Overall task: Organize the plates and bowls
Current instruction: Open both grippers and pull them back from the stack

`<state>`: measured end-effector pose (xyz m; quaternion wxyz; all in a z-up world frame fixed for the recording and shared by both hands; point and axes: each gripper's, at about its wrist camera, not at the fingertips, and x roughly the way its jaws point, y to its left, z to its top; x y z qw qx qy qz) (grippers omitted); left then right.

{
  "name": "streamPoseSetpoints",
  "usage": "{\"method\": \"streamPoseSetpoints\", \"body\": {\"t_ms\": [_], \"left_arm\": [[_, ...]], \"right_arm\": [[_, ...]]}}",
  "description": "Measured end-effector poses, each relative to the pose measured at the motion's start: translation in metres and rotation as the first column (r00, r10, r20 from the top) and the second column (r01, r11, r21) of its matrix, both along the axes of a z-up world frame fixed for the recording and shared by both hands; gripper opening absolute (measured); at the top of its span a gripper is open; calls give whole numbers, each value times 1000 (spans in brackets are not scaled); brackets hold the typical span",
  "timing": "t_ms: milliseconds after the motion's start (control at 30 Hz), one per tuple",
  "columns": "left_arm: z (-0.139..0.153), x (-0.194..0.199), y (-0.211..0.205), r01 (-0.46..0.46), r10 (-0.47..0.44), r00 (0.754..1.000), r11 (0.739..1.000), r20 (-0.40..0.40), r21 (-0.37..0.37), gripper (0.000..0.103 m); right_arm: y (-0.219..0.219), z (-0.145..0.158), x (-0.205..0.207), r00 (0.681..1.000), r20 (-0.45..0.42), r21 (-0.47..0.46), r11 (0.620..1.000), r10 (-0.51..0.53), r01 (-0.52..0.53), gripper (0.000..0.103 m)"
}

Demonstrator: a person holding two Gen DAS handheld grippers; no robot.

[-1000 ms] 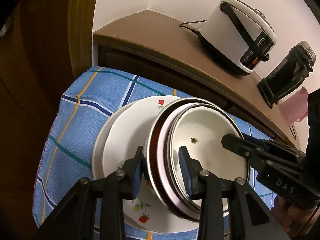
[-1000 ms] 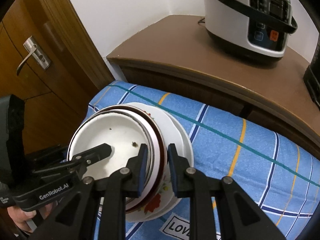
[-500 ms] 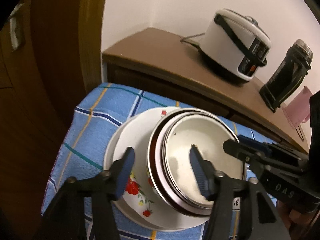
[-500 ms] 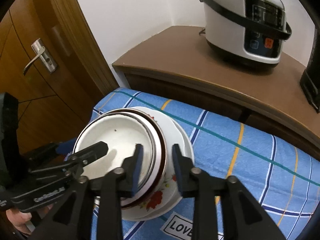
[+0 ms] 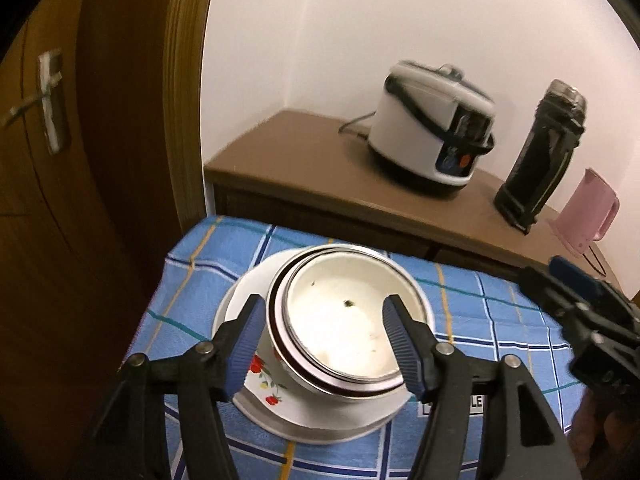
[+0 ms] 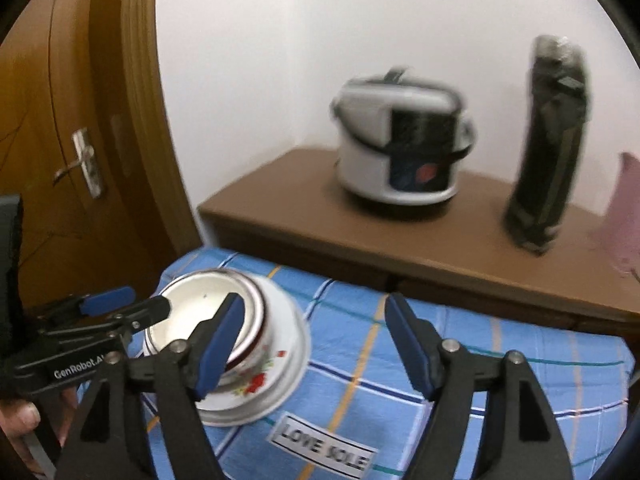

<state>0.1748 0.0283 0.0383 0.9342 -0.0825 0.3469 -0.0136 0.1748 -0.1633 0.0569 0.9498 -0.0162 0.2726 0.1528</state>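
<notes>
At lower centre of the left wrist view, the nested bowls (image 5: 340, 320) sit stacked on the plate (image 5: 256, 400) atop the desk (image 5: 192, 280), so both grippers' fingers (image 5: 248, 344) stand spread, gripping nothing.

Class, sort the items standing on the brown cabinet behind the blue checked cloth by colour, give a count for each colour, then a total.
White: 1, the rice cooker
Black: 1, the tall flask
Pink: 1, the pink jug
Total: 3
</notes>
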Motion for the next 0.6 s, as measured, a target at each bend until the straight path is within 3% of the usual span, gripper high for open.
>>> {"method": "streamPoseSetpoints", "body": {"t_ms": [233, 600], "left_arm": [[22, -31, -27, 24, -28, 995, 999, 95, 40, 70], [37, -57, -59, 54, -62, 988, 997, 140, 63, 71]], "right_arm": [[-24, 12, -32, 998, 50, 0, 1000, -22, 22, 81], [-54, 26, -69, 993, 99, 24, 998, -58, 56, 88]]}}
